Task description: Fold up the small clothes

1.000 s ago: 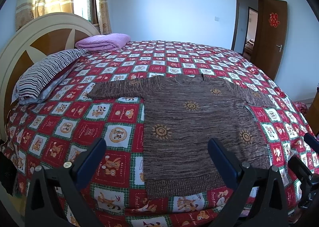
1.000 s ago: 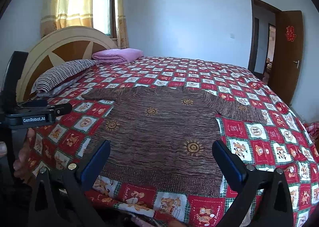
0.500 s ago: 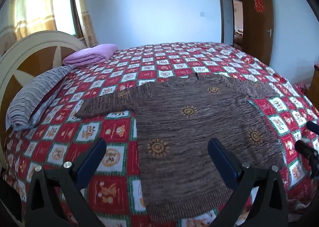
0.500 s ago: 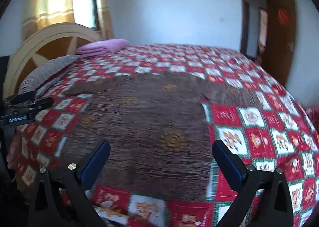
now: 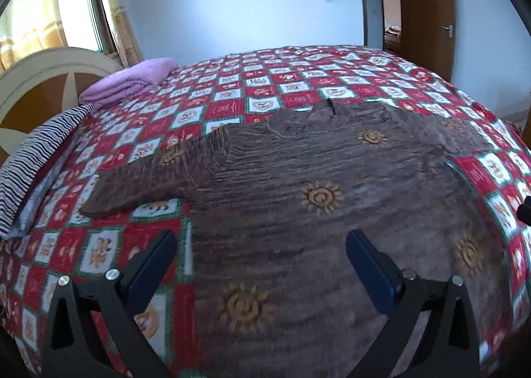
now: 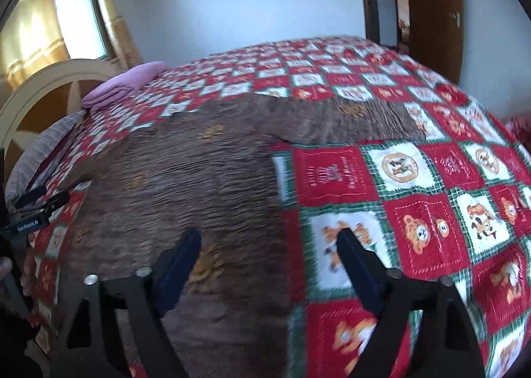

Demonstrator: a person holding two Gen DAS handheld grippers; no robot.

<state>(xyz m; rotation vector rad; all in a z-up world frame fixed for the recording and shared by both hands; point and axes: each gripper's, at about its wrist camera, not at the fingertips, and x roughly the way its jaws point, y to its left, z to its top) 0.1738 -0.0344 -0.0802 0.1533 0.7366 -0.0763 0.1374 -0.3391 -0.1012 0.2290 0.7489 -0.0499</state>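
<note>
Left wrist view shows the brown sweater [image 5: 315, 212] whole and flat mid-frame on the bed [image 5: 265, 86], collar toward frame top, sleeves spread left-right; right wrist view only catches its right edge plus bare quilt. Left hand-held gripper [image 5: 259, 252] wide, empty; right hand-held gripper [image 6: 268, 248] has just been narrowing, nothing pinched. Striped pillow [image 5: 30, 159] and folded purple blanket [image 5: 132, 79] sit upper left, well clear
</note>
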